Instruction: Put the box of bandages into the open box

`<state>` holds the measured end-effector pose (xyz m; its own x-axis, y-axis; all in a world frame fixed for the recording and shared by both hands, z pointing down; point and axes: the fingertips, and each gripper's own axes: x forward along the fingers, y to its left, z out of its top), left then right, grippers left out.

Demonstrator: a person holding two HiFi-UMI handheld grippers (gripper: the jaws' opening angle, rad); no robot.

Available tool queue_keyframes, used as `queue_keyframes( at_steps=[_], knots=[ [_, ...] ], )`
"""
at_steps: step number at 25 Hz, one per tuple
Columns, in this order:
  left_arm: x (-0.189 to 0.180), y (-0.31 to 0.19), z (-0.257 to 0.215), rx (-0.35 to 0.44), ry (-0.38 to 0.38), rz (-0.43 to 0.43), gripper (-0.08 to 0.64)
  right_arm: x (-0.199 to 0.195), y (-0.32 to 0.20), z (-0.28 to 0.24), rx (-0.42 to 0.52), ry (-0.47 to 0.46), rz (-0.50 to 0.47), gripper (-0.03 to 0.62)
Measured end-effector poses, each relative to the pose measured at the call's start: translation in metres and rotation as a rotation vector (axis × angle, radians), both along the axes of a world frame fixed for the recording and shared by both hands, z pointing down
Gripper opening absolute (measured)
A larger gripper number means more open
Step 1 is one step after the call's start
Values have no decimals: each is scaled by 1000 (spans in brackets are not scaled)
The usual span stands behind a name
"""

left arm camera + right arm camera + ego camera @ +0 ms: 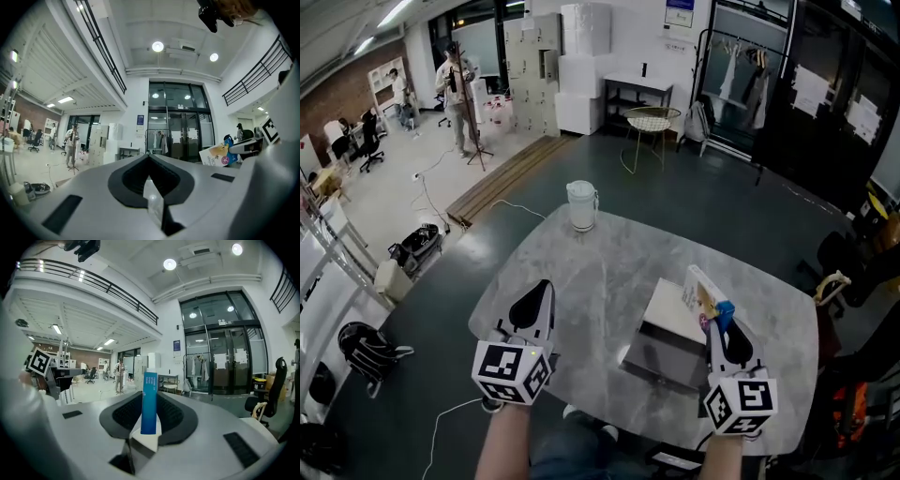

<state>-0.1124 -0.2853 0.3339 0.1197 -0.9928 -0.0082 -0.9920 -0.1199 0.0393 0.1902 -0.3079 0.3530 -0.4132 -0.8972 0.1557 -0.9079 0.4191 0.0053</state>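
The box of bandages (701, 292) is a flat white carton with colourful print and a blue end. My right gripper (715, 317) is shut on it and holds it upright over the right part of the marble table (591, 267). In the right gripper view its blue edge (150, 401) stands between the jaws of my right gripper (151, 386). The open box (649, 367) is grey, with a dark inside and a pale lid (673, 311); it lies just left of and below the held carton. My left gripper (544, 287) hangs over the table's front left with its jaws together and nothing in them. The left gripper view shows the carton (217, 155) off to the right of my left gripper (149, 157).
A white jug (581, 204) stands at the table's far edge. Beyond the table are a wire stool (652, 120) and a clothes rack (741, 84). A black bag (364, 349) lies on the floor at the left. People stand far off at the back left.
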Motion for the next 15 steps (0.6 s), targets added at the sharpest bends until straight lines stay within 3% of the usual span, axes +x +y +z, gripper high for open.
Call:
queue_keyframes(
  at_steps=[15],
  knots=[
    [4,12,98,-254,38,7,12,-11,26,101,-280,37,-30,110]
  ],
)
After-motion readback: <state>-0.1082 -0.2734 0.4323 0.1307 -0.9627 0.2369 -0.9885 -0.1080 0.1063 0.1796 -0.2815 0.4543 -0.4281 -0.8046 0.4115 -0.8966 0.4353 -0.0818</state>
